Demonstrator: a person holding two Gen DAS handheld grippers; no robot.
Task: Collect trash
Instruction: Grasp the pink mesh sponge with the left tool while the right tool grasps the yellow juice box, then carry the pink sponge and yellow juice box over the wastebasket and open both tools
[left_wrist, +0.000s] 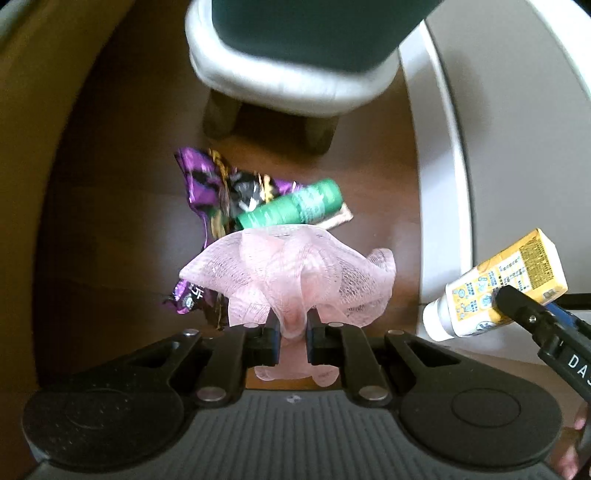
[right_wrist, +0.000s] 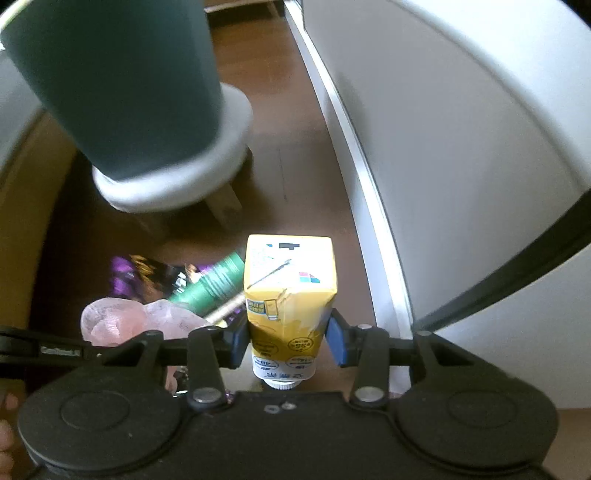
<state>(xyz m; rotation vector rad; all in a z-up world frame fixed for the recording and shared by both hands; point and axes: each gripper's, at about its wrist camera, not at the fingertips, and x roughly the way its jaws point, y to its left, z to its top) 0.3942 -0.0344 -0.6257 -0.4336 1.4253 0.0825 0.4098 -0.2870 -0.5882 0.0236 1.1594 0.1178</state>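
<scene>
My left gripper (left_wrist: 291, 332) is shut on a pink foam fruit net (left_wrist: 291, 266), which fans out above the floor. My right gripper (right_wrist: 288, 336) is shut on a yellow drink carton (right_wrist: 290, 291) with a white cap; the same carton (left_wrist: 506, 280) shows at the right edge of the left wrist view. On the dark brown floor below lie a crumpled purple wrapper (left_wrist: 207, 184) and a green cylindrical packet (left_wrist: 295, 205). In the right wrist view the wrapper (right_wrist: 144, 277) and green packet (right_wrist: 214, 282) lie left of the carton, with the pink net (right_wrist: 125, 321) beside them.
A dark teal bin (right_wrist: 122, 85) sits on a white padded stool (left_wrist: 291, 85) with short wooden legs, beyond the trash. A white wall with a skirting board (right_wrist: 354, 177) runs along the right. A tan surface (left_wrist: 26, 166) borders the left.
</scene>
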